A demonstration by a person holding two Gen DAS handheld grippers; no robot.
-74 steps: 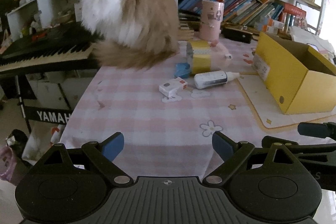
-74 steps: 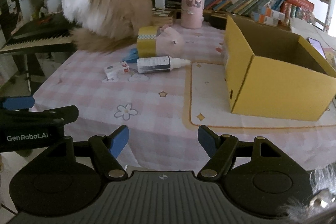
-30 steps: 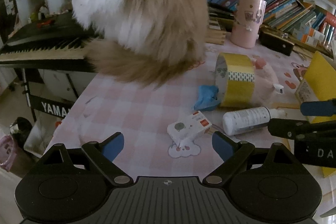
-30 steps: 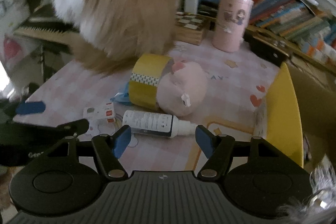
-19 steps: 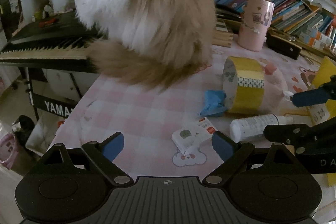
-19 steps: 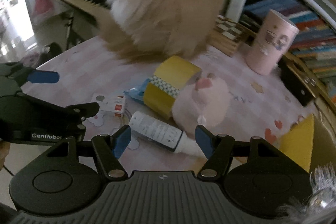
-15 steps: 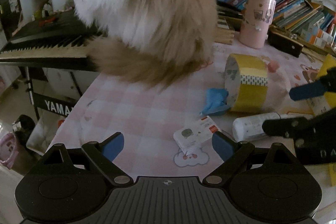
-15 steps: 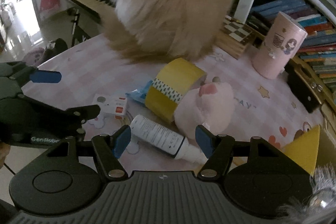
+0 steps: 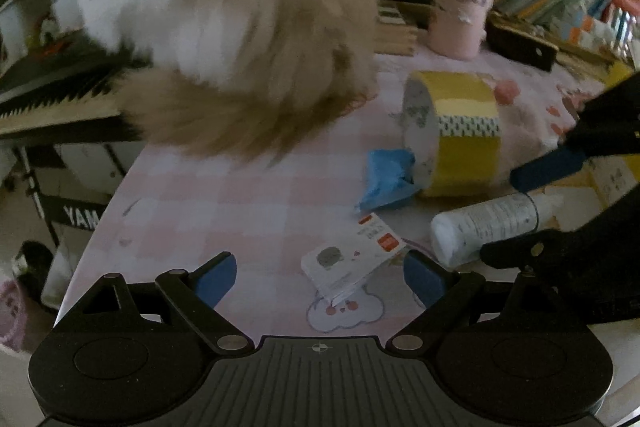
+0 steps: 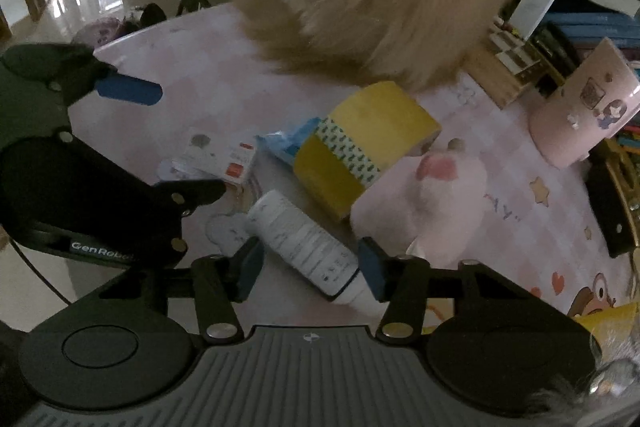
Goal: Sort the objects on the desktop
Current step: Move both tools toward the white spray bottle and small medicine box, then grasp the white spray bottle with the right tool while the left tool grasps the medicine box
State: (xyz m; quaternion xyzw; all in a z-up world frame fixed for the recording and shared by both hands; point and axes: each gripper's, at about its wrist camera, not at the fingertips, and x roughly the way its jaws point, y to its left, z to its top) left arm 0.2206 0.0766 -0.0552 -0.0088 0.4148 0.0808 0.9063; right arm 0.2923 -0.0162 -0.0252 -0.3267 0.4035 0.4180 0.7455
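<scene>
Pink-checked cloth covers our surface (image 9: 240, 195). Our right tool (image 10: 310, 267), jaws just narrowing, brackets the white plastic bottle (image 10: 300, 239) without pressing; only the left view shows our wide left tool (image 9: 320, 273) around the small white card box (image 9: 352, 259). A fluffy cat (image 9: 224, 19) blocks the far side, blurred.

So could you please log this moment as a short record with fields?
surface: pink checked tablecloth
left gripper: open, small card box lies between its fingers, untouched
right gripper: jaws have just been closing, white bottle lies between them, pads not yet pressing
bottle: on its side, beside the yellow tape roll
beside the tape: blue wrapper, pink plush
animal: cat sitting on the table behind the items
back: pink cup
</scene>
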